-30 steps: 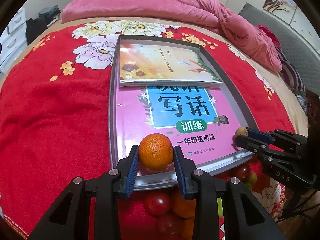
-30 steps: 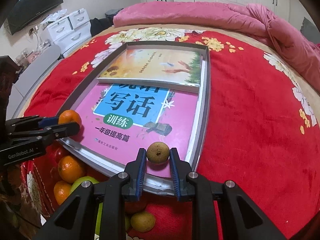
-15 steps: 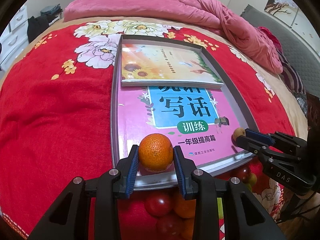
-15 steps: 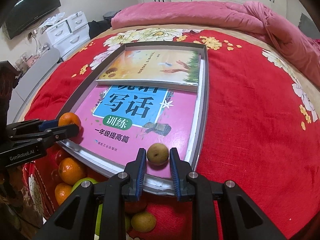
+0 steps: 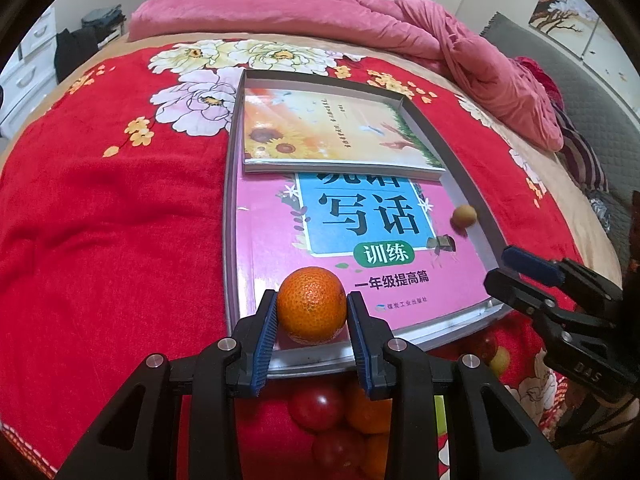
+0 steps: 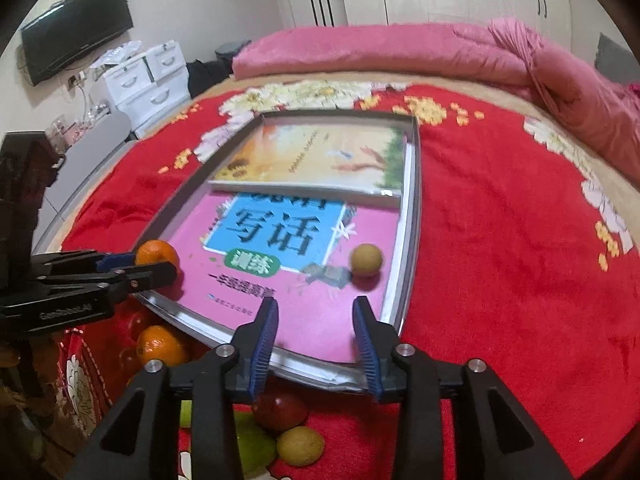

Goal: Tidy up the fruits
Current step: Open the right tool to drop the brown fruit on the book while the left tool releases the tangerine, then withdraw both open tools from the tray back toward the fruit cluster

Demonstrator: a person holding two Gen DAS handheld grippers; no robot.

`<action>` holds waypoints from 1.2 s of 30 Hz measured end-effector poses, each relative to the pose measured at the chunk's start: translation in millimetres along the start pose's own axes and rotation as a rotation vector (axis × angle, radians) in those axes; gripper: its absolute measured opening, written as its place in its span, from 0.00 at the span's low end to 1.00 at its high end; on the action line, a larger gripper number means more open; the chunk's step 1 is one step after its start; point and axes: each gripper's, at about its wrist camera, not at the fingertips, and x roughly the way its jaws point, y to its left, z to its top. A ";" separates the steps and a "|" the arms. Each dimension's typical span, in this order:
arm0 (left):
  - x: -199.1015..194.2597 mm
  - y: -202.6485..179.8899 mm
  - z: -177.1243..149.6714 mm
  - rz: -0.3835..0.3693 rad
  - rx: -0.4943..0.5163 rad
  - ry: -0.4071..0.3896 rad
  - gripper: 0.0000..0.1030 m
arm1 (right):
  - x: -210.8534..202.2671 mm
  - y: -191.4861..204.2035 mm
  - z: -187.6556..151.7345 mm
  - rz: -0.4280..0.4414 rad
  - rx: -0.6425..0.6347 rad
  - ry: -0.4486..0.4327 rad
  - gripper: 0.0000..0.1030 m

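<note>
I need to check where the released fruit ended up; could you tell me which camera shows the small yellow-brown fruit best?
The right wrist view: the small yellow-brown fruit lies free on the pink book, ahead of the open right gripper. The left wrist view shows it smaller, blurred, near the tray's right wall.

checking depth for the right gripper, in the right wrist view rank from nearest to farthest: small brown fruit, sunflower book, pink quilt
1. small brown fruit: just ahead of the open right gripper, on the pink book near the tray's right wall.
2. sunflower book: farther back in the tray.
3. pink quilt: beyond the tray, at the bed's far end.
</note>
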 end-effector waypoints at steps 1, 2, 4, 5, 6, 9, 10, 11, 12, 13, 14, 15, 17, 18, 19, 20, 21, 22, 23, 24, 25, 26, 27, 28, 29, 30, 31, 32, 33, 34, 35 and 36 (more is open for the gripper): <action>-0.7 -0.1 0.0 -0.002 0.000 -0.003 0.35 | -3.2 1.8 0.0 0.001 -0.006 -0.014 0.43; -1.9 -0.3 0.3 -0.007 0.001 -0.007 0.35 | -5.3 2.8 0.0 0.003 -0.009 -0.023 0.45; -4.4 -0.9 0.7 -0.010 0.005 -0.016 0.36 | -10.1 5.1 -0.3 0.008 -0.015 -0.043 0.47; -5.1 -1.4 0.7 -0.007 0.007 -0.018 0.37 | -12.4 6.5 -0.6 0.006 -0.020 -0.051 0.50; -5.3 -1.7 0.4 -0.005 0.008 -0.018 0.39 | -14.3 7.5 -1.2 0.003 -0.026 -0.058 0.52; -5.3 -1.4 -0.5 -0.009 0.004 -0.015 0.39 | -20.9 10.2 -3.0 0.001 -0.039 -0.083 0.54; -5.5 -1.4 -0.7 -0.010 0.005 -0.015 0.39 | -21.9 11.0 -3.3 -0.002 -0.041 -0.087 0.54; -6.2 -0.9 -0.6 -0.010 0.005 -0.017 0.39 | -22.6 11.8 -3.9 -0.004 -0.045 -0.088 0.56; -6.9 -0.8 -0.5 -0.011 0.006 -0.019 0.40 | -23.5 12.3 -4.9 -0.005 -0.047 -0.089 0.56; -7.8 -0.7 -0.4 -0.014 0.006 -0.023 0.41 | -24.0 12.9 -5.8 -0.004 -0.050 -0.091 0.56; -8.3 -0.2 -0.6 -0.015 0.005 -0.025 0.42 | -24.7 14.0 -6.6 -0.006 -0.055 -0.093 0.57; -9.3 0.1 -0.6 -0.017 0.003 -0.028 0.44 | -25.4 14.8 -7.6 -0.008 -0.058 -0.094 0.58; -10.9 0.0 -0.7 -0.021 0.001 -0.033 0.46 | -26.5 15.5 -8.6 -0.013 -0.064 -0.097 0.59; -11.9 0.2 -0.7 -0.025 0.000 -0.036 0.46 | -27.2 15.7 -9.3 -0.014 -0.064 -0.099 0.59; -12.8 0.4 -0.9 -0.029 -0.001 -0.037 0.46 | -27.9 15.7 -9.4 -0.015 -0.063 -0.101 0.59; -14.0 0.4 -1.0 -0.031 -0.002 -0.040 0.47 | -28.3 15.5 -9.6 -0.017 -0.062 -0.103 0.60; -15.2 0.5 -1.0 -0.033 -0.004 -0.043 0.49 | -28.9 14.8 -9.5 -0.018 -0.059 -0.107 0.61; -16.5 0.4 -1.1 -0.036 -0.006 -0.047 0.51 | -29.7 14.3 -9.7 -0.017 -0.056 -0.110 0.62; -18.3 0.2 -1.1 -0.039 -0.008 -0.051 0.53 | -30.4 14.2 -10.0 -0.017 -0.054 -0.111 0.63; -19.6 0.1 -1.1 -0.040 -0.009 -0.054 0.55 | -31.1 13.4 -10.1 -0.019 -0.052 -0.113 0.64; -20.9 0.2 -1.0 -0.042 -0.010 -0.057 0.55 | -31.8 12.9 -10.1 -0.020 -0.050 -0.115 0.64; -22.5 0.2 -1.0 -0.046 -0.011 -0.061 0.56 | -32.2 12.7 -10.4 -0.020 -0.049 -0.116 0.65; -24.0 0.1 -0.9 -0.048 -0.012 -0.065 0.57 | -32.7 12.4 -10.5 -0.022 -0.048 -0.119 0.65; -25.4 0.0 -0.9 -0.047 -0.013 -0.069 0.58 | -32.9 12.1 -10.7 -0.024 -0.046 -0.120 0.66; -26.8 0.1 -0.6 -0.046 -0.015 -0.074 0.61 | -33.0 11.8 -10.6 -0.024 -0.045 -0.121 0.67; -28.0 0.3 -0.6 -0.046 -0.018 -0.078 0.63 | -33.8 12.1 -11.0 -0.024 -0.044 -0.122 0.68; -29.2 0.6 -0.6 -0.050 -0.021 -0.082 0.64 | -34.3 11.9 -11.0 -0.025 -0.043 -0.124 0.68; -30.5 1.1 -0.4 -0.053 -0.026 -0.085 0.64 | -34.7 11.7 -10.8 -0.026 -0.042 -0.127 0.69; -31.9 1.5 -0.4 -0.053 -0.029 -0.088 0.66 | -34.9 11.7 -10.7 -0.024 -0.041 -0.128 0.69; -33.1 2.1 -0.1 -0.051 -0.030 -0.092 0.67 | -35.4 11.6 -10.6 -0.024 -0.041 -0.130 0.69; -35.1 2.8 0.3 -0.051 -0.032 -0.098 0.68 | -35.9 11.5 -10.5 -0.026 -0.041 -0.133 0.69; -36.5 3.3 0.5 -0.052 -0.034 -0.101 0.69 | -36.5 11.3 -10.4 -0.025 -0.040 -0.136 0.70</action>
